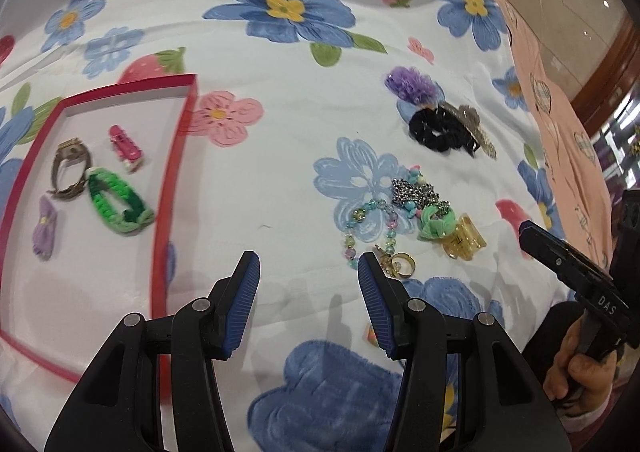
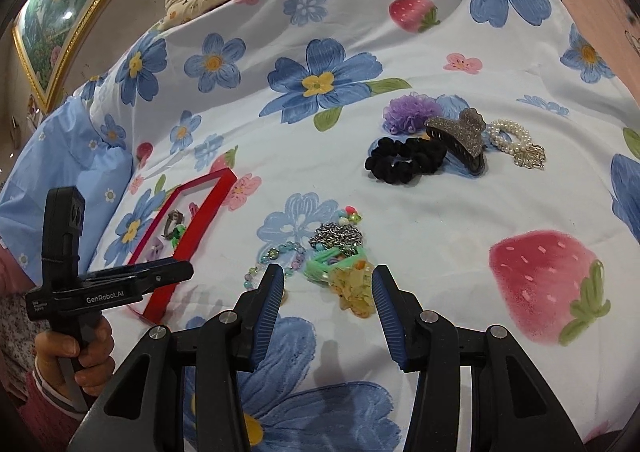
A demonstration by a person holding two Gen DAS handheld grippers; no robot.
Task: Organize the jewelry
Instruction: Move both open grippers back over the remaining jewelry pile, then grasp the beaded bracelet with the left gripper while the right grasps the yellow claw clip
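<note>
Right wrist only: pearl bracelet (image 2: 510, 136), perhaps with gold charm.

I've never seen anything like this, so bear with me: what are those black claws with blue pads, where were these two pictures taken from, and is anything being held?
There is no robot here. A person holds a hand-operated gripper in each hand, and each carries a camera looking along its jaws. One picture comes from the left gripper, the other from the right gripper; each also shows the other tool. Both stand open and hold nothing. Below is a flowered bedspread. A red tray already holds a watch, a green bracelet, a pink clip and a purple bow. Still loose: a beaded bracelet, a yellow claw clip, a black scrunchie and a pearl bracelet.
</note>
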